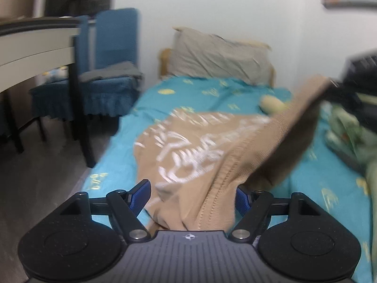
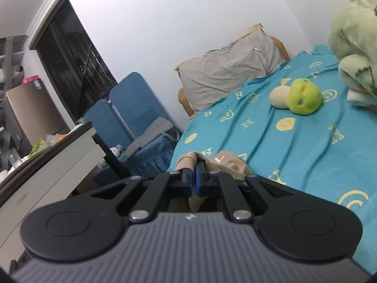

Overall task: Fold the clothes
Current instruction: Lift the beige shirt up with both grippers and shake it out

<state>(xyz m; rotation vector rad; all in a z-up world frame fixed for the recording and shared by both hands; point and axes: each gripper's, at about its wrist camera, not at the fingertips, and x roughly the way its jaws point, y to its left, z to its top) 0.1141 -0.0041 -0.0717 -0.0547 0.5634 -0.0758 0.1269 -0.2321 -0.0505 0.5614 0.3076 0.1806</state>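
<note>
We have the tan sweatshirt (image 1: 188, 155) spread on the bed (image 1: 122, 165) ahead of both grippers. Our left gripper (image 1: 192, 195) sits wide apart around its bunched hem; our right gripper (image 2: 192, 179) is clamped on the cuff, mid-fold. Next, carry that sleeve across the body. A pillow (image 2: 226, 73) lies beyond.

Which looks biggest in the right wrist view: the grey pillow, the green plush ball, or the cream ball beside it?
As they appear in that view:
1. grey pillow, by far the largest
2. green plush ball
3. cream ball, smallest, though the green one hides part of it, so its full size is unsure
</note>
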